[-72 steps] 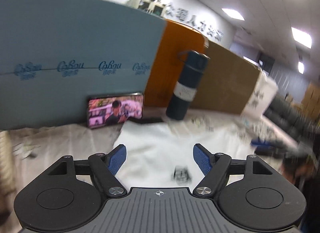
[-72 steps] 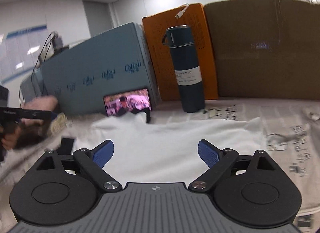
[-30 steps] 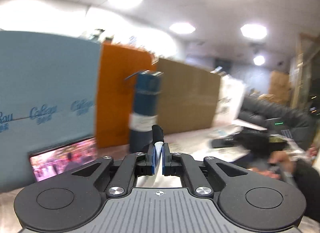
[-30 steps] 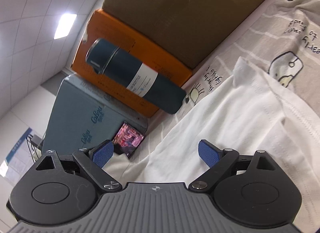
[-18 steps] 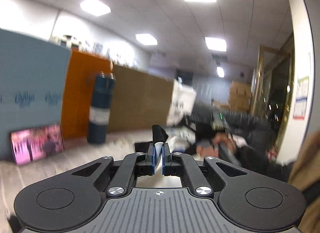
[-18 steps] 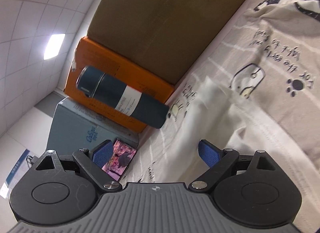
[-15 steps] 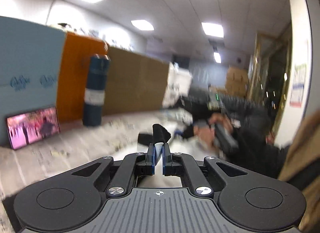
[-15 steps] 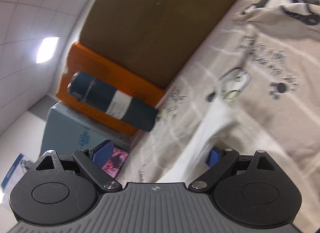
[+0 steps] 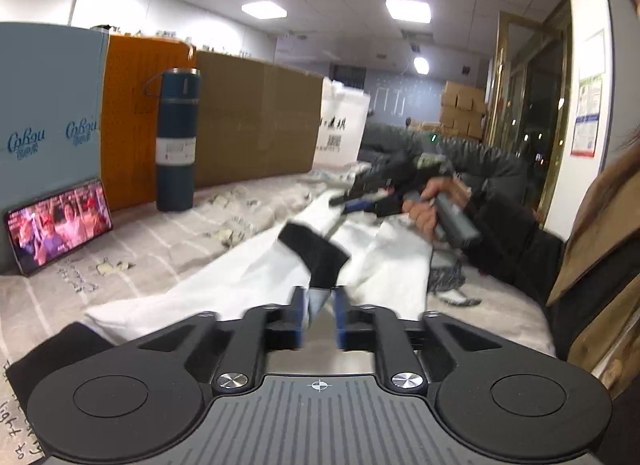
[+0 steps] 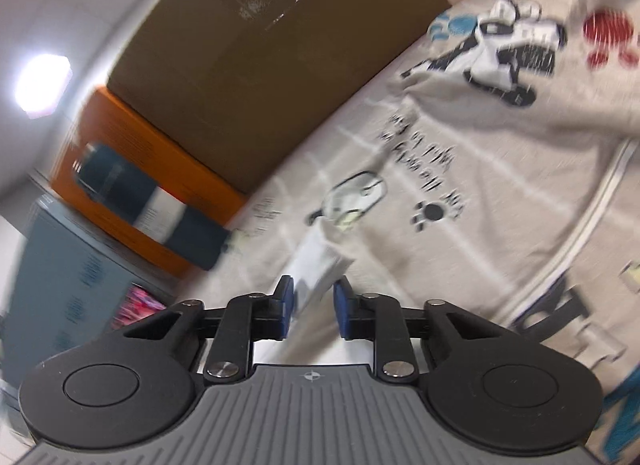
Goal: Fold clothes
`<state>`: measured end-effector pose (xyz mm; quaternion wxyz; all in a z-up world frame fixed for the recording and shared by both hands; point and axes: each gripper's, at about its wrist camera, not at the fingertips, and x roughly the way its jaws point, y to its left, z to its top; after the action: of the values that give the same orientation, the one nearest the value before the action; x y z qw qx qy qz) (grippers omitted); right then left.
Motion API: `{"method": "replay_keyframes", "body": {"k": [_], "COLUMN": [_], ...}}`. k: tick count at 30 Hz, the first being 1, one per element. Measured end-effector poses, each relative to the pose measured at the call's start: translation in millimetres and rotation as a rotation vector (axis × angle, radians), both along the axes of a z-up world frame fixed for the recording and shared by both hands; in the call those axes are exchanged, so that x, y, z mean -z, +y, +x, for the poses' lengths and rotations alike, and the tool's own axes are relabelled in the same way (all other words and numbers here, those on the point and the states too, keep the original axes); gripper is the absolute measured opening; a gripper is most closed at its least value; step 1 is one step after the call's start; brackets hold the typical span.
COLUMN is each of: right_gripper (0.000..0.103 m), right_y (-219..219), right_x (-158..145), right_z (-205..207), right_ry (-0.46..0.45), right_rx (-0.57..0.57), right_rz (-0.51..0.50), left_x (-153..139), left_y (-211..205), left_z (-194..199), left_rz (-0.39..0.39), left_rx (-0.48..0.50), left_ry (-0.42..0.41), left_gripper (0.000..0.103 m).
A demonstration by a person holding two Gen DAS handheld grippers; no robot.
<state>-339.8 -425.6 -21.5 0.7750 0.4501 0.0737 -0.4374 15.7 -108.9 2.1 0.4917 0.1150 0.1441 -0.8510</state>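
Observation:
A white T-shirt [image 9: 248, 281] with black sleeve cuffs lies crumpled across the printed grey bed sheet [image 9: 160, 241]. My left gripper [image 9: 320, 305] is shut on the shirt at a black cuff [image 9: 316, 257]. In the left wrist view the right gripper [image 9: 360, 201] pinches the shirt's far end, held in a hand. In the right wrist view my right gripper [image 10: 314, 301] is nearly closed on a fold of the white shirt [image 10: 316, 265], low over the sheet [image 10: 480, 185].
A dark blue flask [image 9: 176, 141], a phone [image 9: 58, 225] playing video, a blue box [image 9: 44, 137], an orange box [image 9: 140, 113] and a brown cardboard box [image 9: 256, 121] stand along the back. A white bag [image 9: 340, 133] is beyond. The person's coat [image 9: 600, 265] is at the right.
My left gripper carried the cuff rightward and now points over the shirt toward the right hand. My right gripper, open earlier, has closed on the shirt's edge.

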Motion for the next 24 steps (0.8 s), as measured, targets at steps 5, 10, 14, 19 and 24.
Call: {"method": "replay_keyframes", "body": {"k": [5, 10, 14, 19, 24], "right_gripper": [0.042, 0.046, 0.055, 0.058, 0.063], "right_y": [7.6, 14.0, 16.8, 18.2, 18.3], "right_x": [-5.3, -10.6, -15.1, -9.6, -6.0], "right_z": [6.8, 2.5, 6.3, 35.3, 39.2], "right_ry": [0.156, 0.166, 0.193, 0.451, 0.501], "right_rx": [0.071, 0.111, 0.080, 0.017, -0.006], "right_rz": [-0.077, -0.142, -0.181, -0.213, -0.232], "left_x": [-11.6, -14.3, -3.6, 17.9, 21.8], "left_y": [-2.4, -54.8, -91.5, -107.0, -100.5], "left_z": [3.2, -30.0, -62.8, -87.3, -97.6], "left_rz": [-0.037, 0.061, 0.117, 0.172, 0.143], "left_rx": [-0.031, -0.302, -0.329, -0.313, -0.332], "left_ry": [0.127, -0.082, -0.260, -0.411, -0.465], "left_gripper": [0.070, 0.070, 0.070, 0.070, 0.072]}}
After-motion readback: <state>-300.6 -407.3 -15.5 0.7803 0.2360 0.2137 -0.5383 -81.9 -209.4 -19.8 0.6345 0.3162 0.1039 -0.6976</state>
